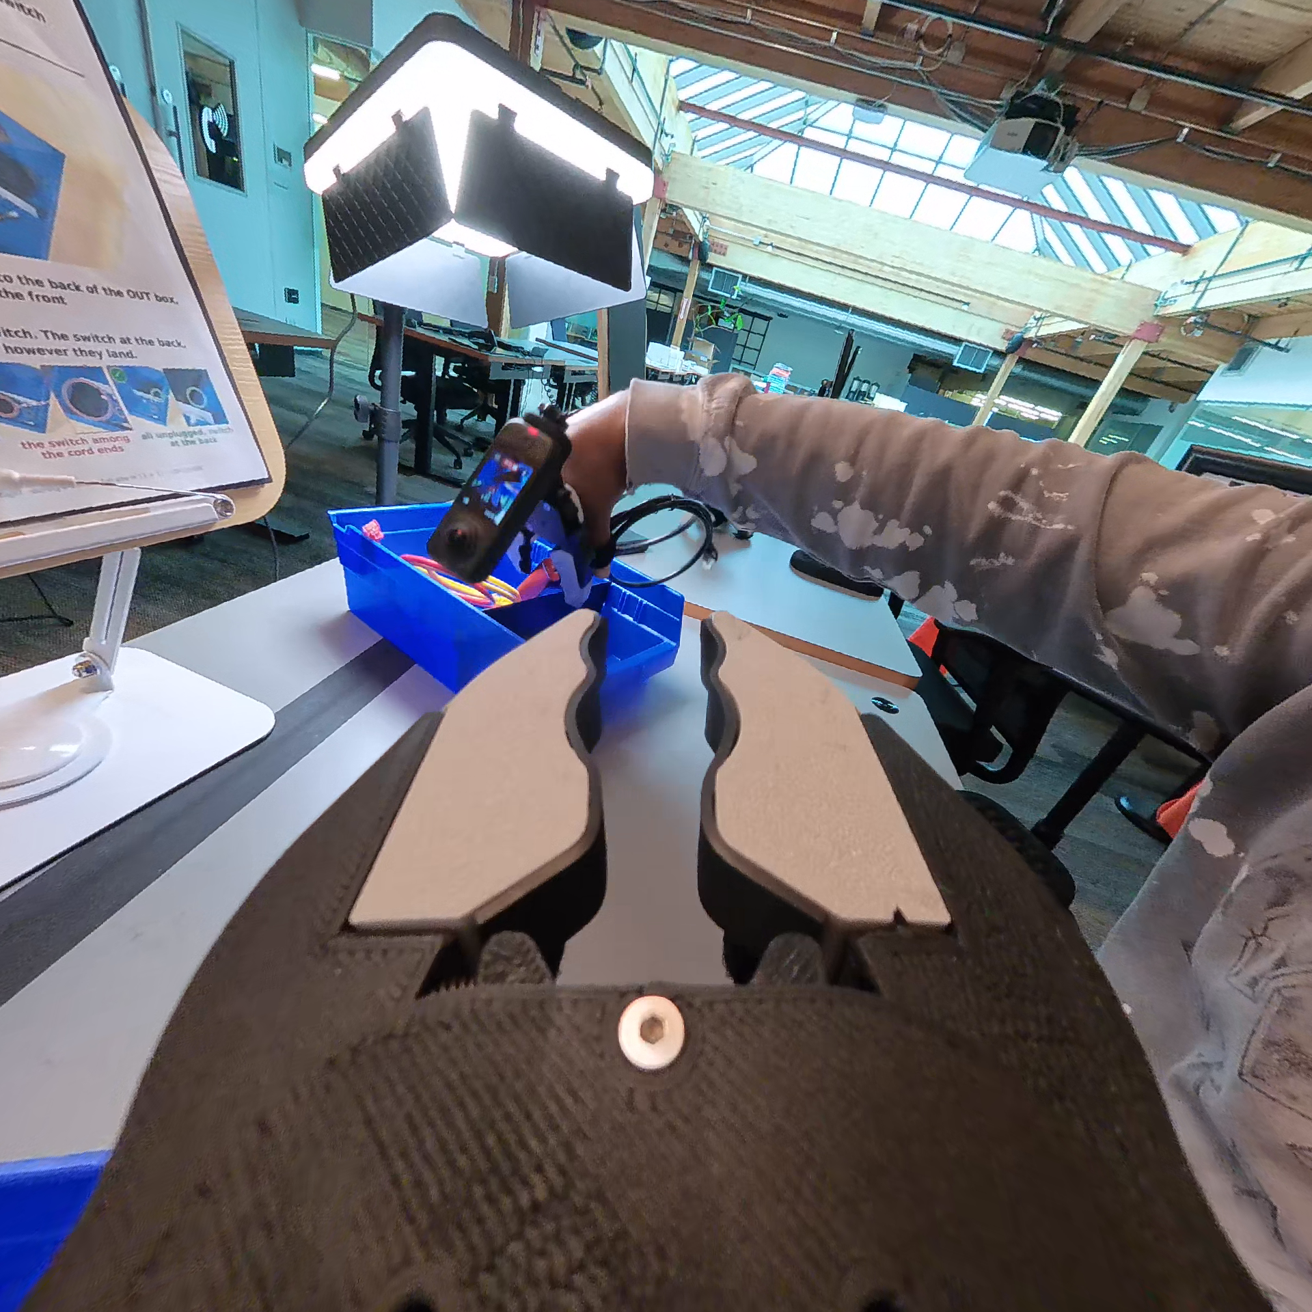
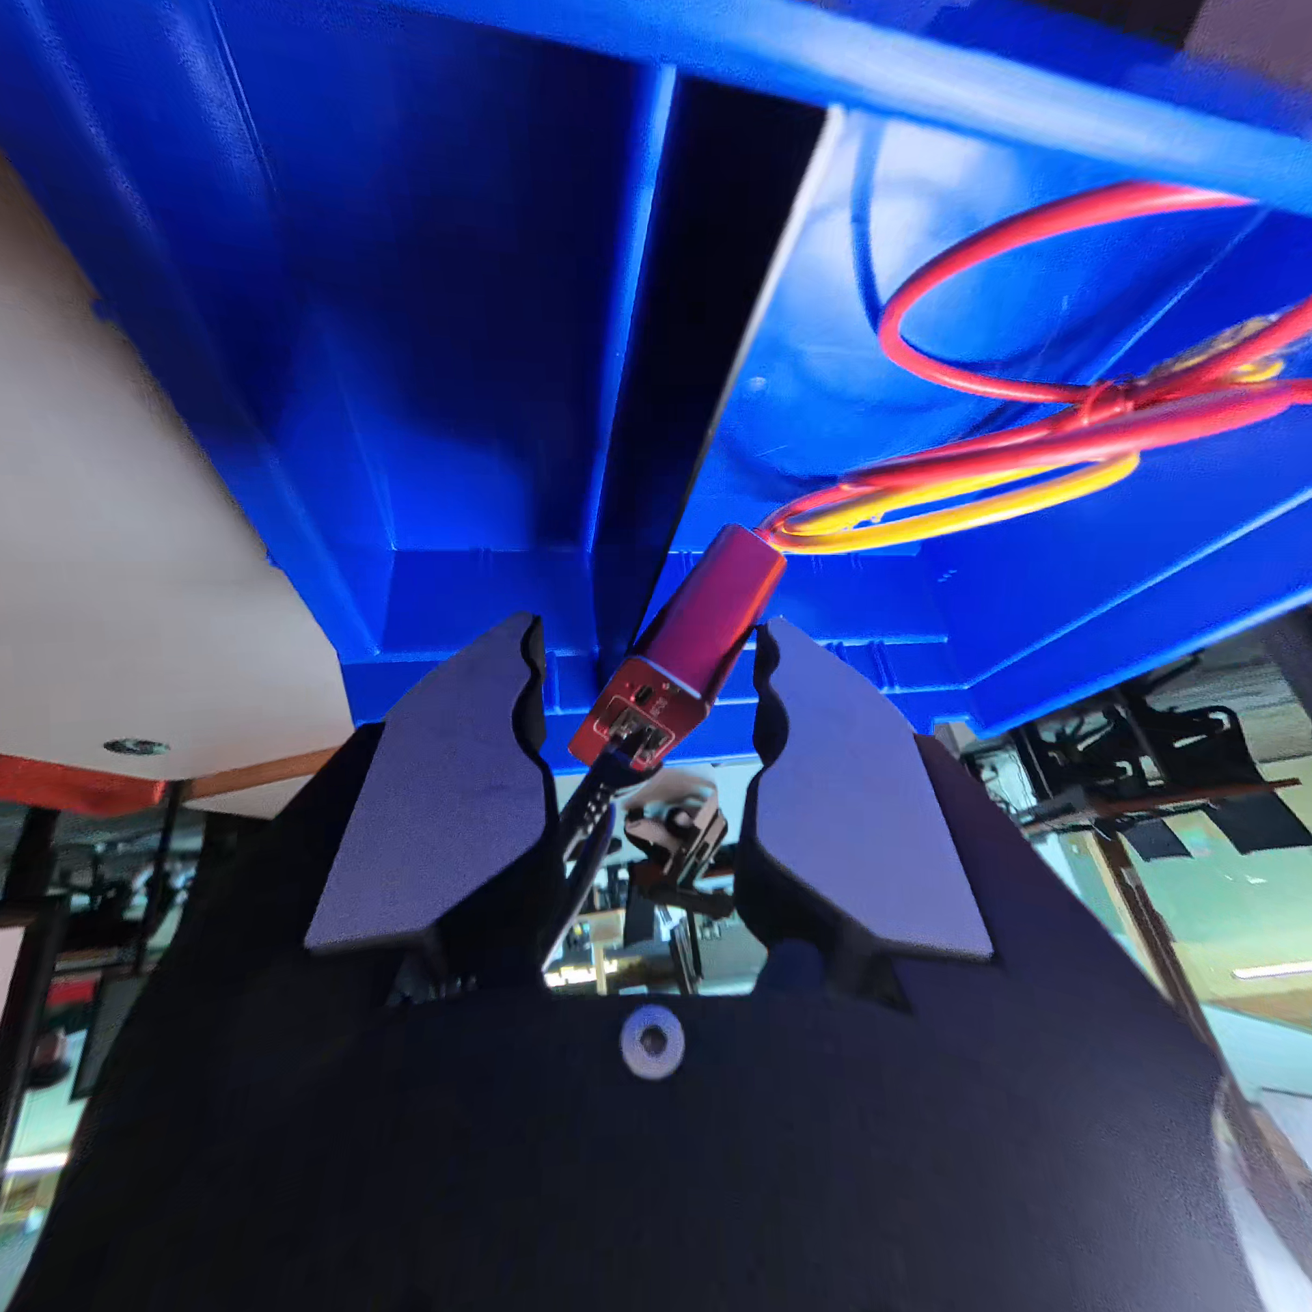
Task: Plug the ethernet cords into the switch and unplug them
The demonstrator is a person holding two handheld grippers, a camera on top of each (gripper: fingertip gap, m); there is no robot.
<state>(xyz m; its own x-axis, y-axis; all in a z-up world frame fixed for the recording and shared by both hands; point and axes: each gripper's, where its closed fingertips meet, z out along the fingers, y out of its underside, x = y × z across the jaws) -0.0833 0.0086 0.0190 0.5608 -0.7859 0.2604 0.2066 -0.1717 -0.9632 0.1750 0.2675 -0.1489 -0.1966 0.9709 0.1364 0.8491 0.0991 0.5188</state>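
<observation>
In the right wrist view my right gripper (image 2: 649,628) is open, its fingertips on either side of a small red switch (image 2: 692,639) lying at the wall of a blue bin (image 2: 440,298). A black cord (image 2: 593,799) is plugged into the switch's near end. Red cords (image 2: 994,383) and yellow cords (image 2: 980,507) leave its far end and coil in the bin. In the left wrist view my left gripper (image 1: 649,628) is open and empty above the table, short of the same bin (image 1: 426,603). The right gripper (image 1: 568,568) reaches down into that bin, beside the coloured cords (image 1: 461,578).
A paper instruction sheet on a white stand (image 1: 106,710) is at the left of the grey table (image 1: 213,994). A lit panel lamp (image 1: 476,177) stands behind the bin. A coiled black cable (image 1: 660,518) lies on the table beyond. A sleeved arm (image 1: 923,511) crosses from the right. Another blue bin's corner (image 1: 42,1221) shows at lower left.
</observation>
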